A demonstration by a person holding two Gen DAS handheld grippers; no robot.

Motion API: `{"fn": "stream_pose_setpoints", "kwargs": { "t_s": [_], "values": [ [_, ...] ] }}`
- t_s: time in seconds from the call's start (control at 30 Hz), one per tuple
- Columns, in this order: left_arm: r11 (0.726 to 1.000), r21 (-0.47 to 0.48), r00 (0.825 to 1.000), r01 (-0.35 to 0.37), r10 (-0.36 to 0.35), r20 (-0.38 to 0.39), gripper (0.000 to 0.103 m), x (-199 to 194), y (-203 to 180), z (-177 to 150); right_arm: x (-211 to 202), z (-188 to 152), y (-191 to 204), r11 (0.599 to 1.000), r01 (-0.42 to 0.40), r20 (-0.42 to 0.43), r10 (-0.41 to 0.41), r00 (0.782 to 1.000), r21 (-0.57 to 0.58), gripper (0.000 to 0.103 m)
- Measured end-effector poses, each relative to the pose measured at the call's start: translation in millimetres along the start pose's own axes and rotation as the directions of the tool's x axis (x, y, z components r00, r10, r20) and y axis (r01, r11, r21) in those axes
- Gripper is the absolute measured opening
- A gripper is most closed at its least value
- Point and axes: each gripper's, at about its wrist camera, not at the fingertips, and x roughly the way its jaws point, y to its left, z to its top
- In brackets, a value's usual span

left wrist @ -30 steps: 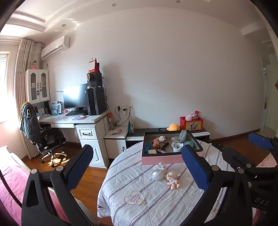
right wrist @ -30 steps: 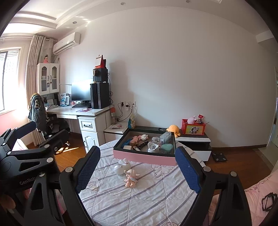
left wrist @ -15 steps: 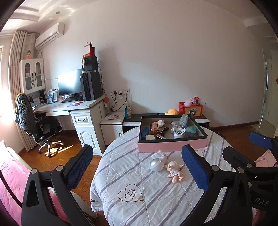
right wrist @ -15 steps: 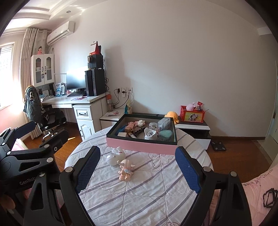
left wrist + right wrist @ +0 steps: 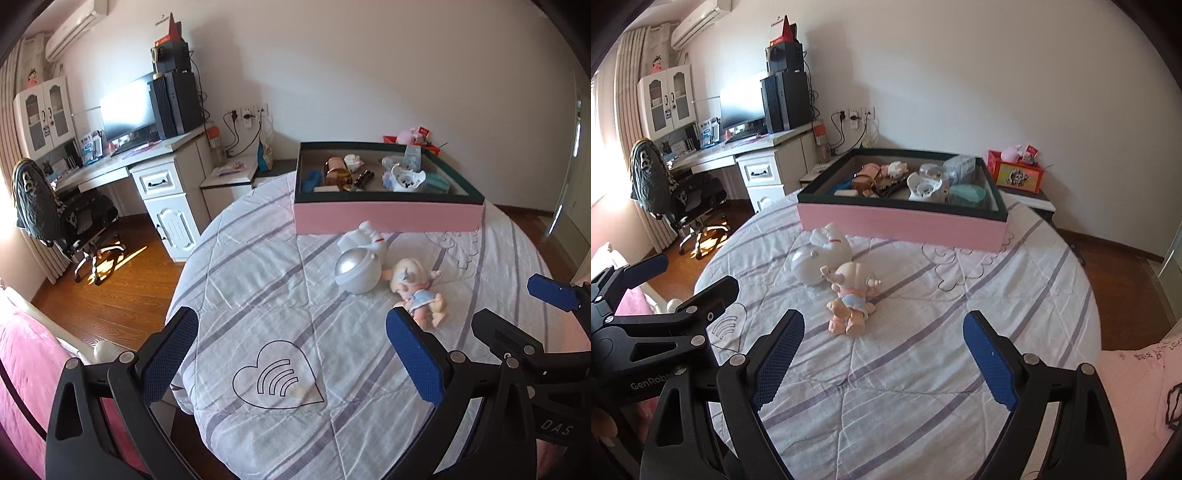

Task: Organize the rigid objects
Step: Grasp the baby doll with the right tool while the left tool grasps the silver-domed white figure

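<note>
Doll [image 5: 849, 295] lies on the striped cloth just ahead of the right tongs [image 5: 882, 354], a little left of their midline, its long axis running roughly along their reach with feet toward them and head away, by the white ball [image 5: 809, 267]. From the left tongs [image 5: 291, 354] it sits off beyond the right pad, so the right hand looks nearer. Both tongs are spread wide and empty; the pink box [image 5: 905, 225] stands farther ahead.

White cloth with lilac stripes [image 5: 258, 280] covers the round counter. The shallow cardboard box [image 5: 388, 218] is pink outside, dark-green-rimmed. Silver-white plastic ball toy [image 5: 356, 271]; peach doll in pale blue [image 5: 849, 295].
</note>
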Motion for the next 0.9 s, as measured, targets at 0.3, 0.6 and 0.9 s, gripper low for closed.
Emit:
{"fn": "stream_pose_setpoints", "kwargs": {
  "t_s": [0.3, 0.6, 0.9],
  "values": [
    [0.999, -0.035, 0.996, -0.028, 0.024, -0.086, 0.103, 48, 21, -11, 65, -4, 8, 0.996, -0.084, -0.128, 0.087, 0.988, 0.033, 0.089],
    [0.998, -0.056, 0.995, 0.001, -0.007, -0.101, 0.103, 67, 30, -8, 109, 11, 7, 0.995, -0.084, -0.168, 0.091, 0.982, 0.045, 0.089],
    [0.998, -0.025, 0.992, 0.056, -0.058, -0.110, 0.103, 74, 11, -6, 107, 15, 0, 0.987, -0.159, -0.162, 0.154, 0.975, -0.017, 0.050]
  ]
}}
